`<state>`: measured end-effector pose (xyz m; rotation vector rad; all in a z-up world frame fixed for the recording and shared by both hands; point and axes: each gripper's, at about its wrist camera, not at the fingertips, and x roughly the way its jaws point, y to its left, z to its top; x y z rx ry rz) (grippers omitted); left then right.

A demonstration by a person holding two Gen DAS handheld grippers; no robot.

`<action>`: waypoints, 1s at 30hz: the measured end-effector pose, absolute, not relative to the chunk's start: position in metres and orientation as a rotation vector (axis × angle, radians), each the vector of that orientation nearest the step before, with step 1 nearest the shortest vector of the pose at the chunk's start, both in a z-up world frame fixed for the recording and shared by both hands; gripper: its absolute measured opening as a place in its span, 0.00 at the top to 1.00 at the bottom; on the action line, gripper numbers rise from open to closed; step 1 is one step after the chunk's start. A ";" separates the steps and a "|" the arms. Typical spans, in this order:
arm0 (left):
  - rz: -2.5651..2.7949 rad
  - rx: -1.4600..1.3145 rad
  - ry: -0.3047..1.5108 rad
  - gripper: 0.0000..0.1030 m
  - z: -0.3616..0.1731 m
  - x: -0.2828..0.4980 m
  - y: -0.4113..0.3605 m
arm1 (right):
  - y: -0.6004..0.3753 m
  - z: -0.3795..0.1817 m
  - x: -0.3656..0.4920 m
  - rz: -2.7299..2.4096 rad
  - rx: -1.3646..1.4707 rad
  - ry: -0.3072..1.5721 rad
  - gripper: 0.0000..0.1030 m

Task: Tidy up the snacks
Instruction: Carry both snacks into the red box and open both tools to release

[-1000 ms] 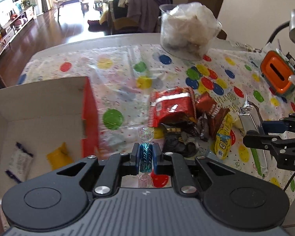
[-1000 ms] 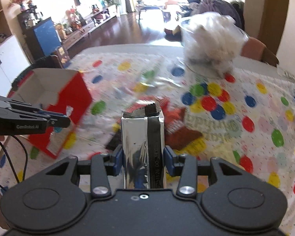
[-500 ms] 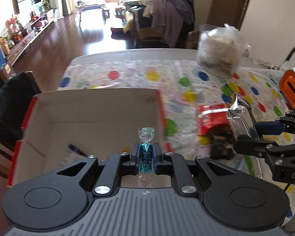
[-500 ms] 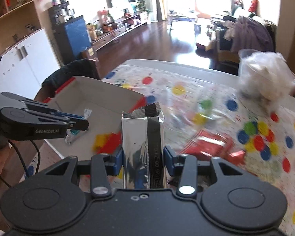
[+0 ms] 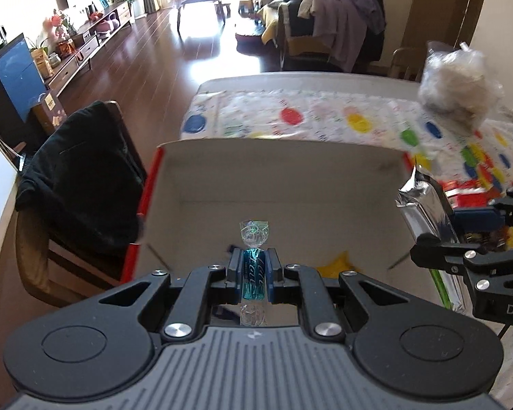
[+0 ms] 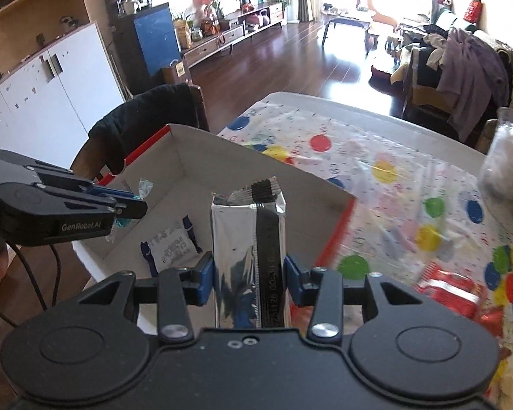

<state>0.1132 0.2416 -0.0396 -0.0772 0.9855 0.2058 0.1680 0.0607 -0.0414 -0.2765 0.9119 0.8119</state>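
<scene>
My left gripper point(image 5: 253, 265) is shut on a small teal wrapped candy point(image 5: 254, 273), held above the inside of an open cardboard box point(image 5: 277, 171) with red outer sides. My right gripper point(image 6: 249, 271) is shut on a silver foil snack packet point(image 6: 248, 239) with a black seam, hovering at the box's right rim point(image 6: 338, 235). The left gripper point(image 6: 126, 206) with its candy shows at the left of the right wrist view. Inside the box lie a white-and-blue packet point(image 6: 169, 244) and a yellow wrapper point(image 5: 337, 264). Red snack packets point(image 6: 451, 288) remain on the dotted tablecloth.
A chair draped with a black garment point(image 5: 78, 184) stands against the table's left side beside the box. A clear bag of pale items point(image 5: 458, 85) sits at the table's far right. The dotted tablecloth point(image 6: 376, 157) stretches beyond the box.
Both grippers have swept left from the snack pile to the box, each keeping its grip; the box now fills the view under the left gripper.
</scene>
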 end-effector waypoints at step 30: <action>0.155 -0.042 1.263 0.88 -0.119 0.138 0.274 | 0.134 -0.124 0.189 0.750 -0.391 1.113 0.59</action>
